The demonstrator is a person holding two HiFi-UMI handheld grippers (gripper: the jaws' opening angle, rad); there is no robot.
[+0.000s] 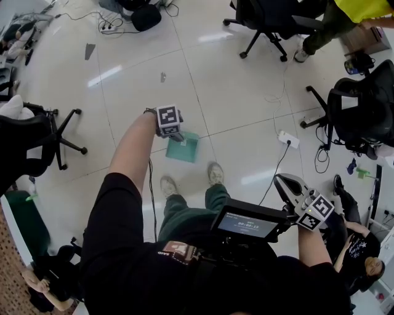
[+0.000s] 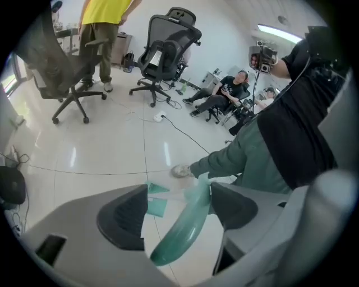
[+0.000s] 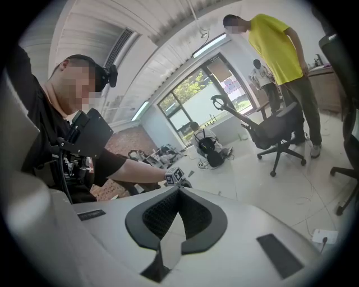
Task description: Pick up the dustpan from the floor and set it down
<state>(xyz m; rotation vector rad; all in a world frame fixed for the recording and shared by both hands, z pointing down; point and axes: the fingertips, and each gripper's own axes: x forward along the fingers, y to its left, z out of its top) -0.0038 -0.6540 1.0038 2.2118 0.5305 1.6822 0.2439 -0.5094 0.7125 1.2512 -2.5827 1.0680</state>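
Note:
A teal dustpan (image 1: pixel 183 148) lies on the pale tiled floor just ahead of my shoes. My left gripper (image 1: pixel 176 136) reaches down over its near left edge. In the left gripper view the dustpan's long teal handle (image 2: pixel 180 232) rises between the wide-apart jaws of my left gripper (image 2: pixel 178 210), close to the right pad and well away from the left one; the pan (image 2: pixel 156 205) sits on the floor behind it. My right gripper (image 1: pixel 289 186) hovers at waist height on the right, far from the dustpan. The pads of the right gripper (image 3: pixel 179 193) meet at their tips with nothing between them.
Black office chairs stand at left (image 1: pixel 58 135), at the top (image 1: pixel 265 27) and at right (image 1: pixel 357 111). A white power strip (image 1: pixel 288 139) with a black cable lies on the floor to the right. A person in a yellow shirt (image 1: pixel 363 9) stands at the top right; another person (image 1: pixel 363 261) sits at the lower right.

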